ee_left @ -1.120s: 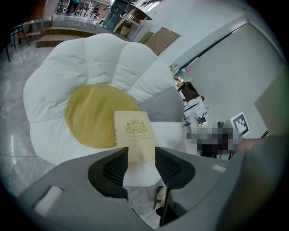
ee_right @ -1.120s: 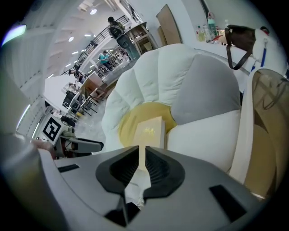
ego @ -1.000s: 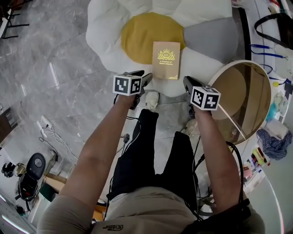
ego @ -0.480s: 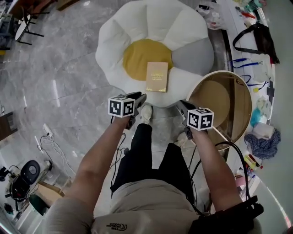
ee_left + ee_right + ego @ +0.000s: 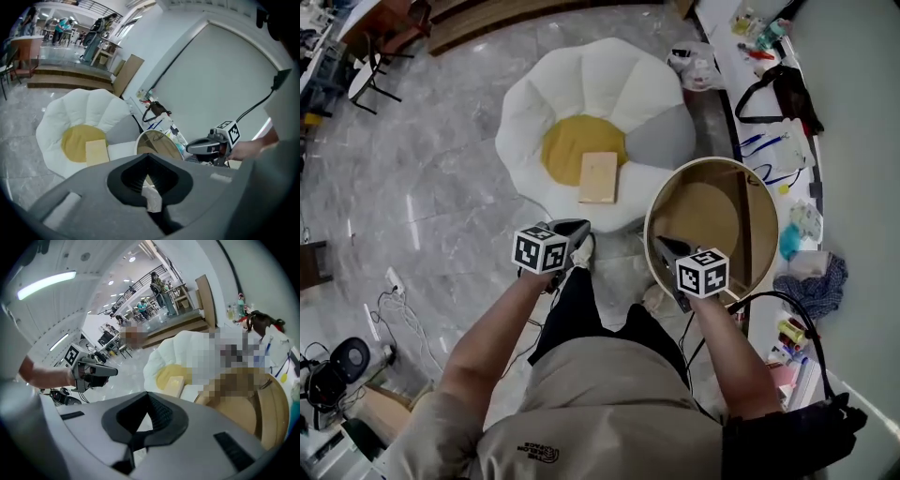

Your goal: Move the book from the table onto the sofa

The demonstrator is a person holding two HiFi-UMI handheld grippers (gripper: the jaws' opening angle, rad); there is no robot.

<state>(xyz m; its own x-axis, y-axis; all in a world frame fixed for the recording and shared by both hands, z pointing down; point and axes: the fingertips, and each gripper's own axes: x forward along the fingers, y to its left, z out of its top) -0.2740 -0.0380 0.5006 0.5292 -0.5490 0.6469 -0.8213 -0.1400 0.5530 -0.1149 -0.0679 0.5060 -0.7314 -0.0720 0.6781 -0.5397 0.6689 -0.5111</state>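
Observation:
The tan book (image 5: 598, 177) lies flat on the flower-shaped sofa (image 5: 581, 84), half on its yellow centre and half on a white petal. Both grippers hang well back from it, over my legs. My left gripper (image 5: 579, 229) is shut and empty. My right gripper (image 5: 662, 246) is also shut and empty, above the near rim of the round wooden table (image 5: 750, 202). The left gripper view shows shut jaws, the book (image 5: 96, 151) beyond them and the right gripper (image 5: 206, 146) to the side. The right gripper view shows the book (image 5: 174, 385) and the left gripper (image 5: 96, 372).
A cluttered white counter (image 5: 787, 122) with a black bag, cables and a blue cloth (image 5: 811, 281) runs along the right. Cables and a black device (image 5: 342, 361) lie on the grey floor at left. Chairs (image 5: 375, 56) stand at top left. My shoes (image 5: 583, 251) are near the sofa.
Both grippers have drawn back and up from the book's near corners, and their jaws have closed. The book stays on the sofa. The view now takes in more of the room.

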